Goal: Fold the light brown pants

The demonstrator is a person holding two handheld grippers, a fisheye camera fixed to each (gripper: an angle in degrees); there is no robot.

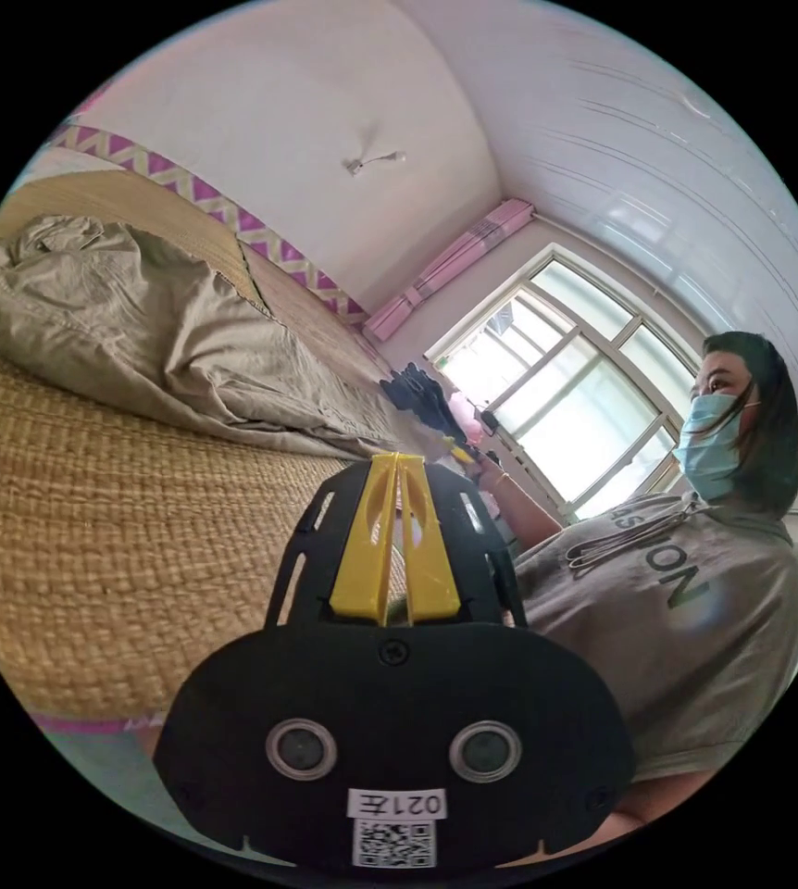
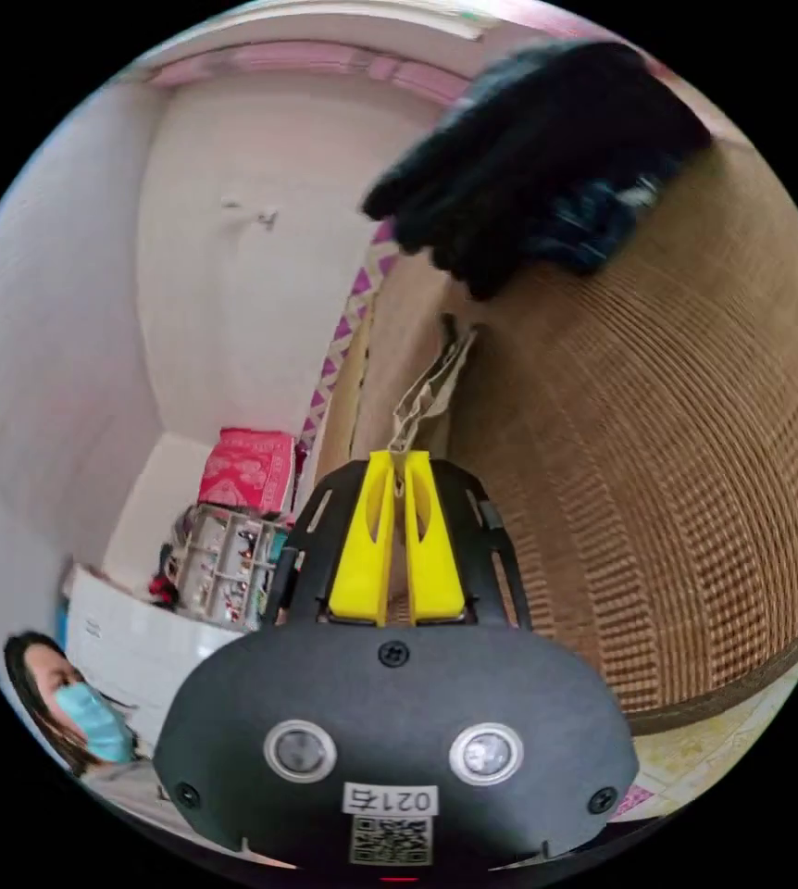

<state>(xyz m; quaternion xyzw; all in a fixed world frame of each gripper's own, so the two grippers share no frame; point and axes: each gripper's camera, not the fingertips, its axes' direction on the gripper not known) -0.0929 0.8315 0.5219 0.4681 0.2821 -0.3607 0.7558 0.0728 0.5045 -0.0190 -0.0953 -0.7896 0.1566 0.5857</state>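
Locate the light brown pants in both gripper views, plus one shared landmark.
Left gripper view: light brown pants lie rumpled upper left on the woven mat.
Right gripper view: a thin strip of pants at centre, running up from the right gripper.
Shared landmark: the dark garment on the mat.

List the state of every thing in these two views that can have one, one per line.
Left gripper: jaws closed at the edge of the cloth.
Right gripper: shut on a strip of tan cloth.
Light brown pants: rumpled, unfolded, lying on the woven mat.
Dark garment: bunched up on the mat.
Window: looks closed.
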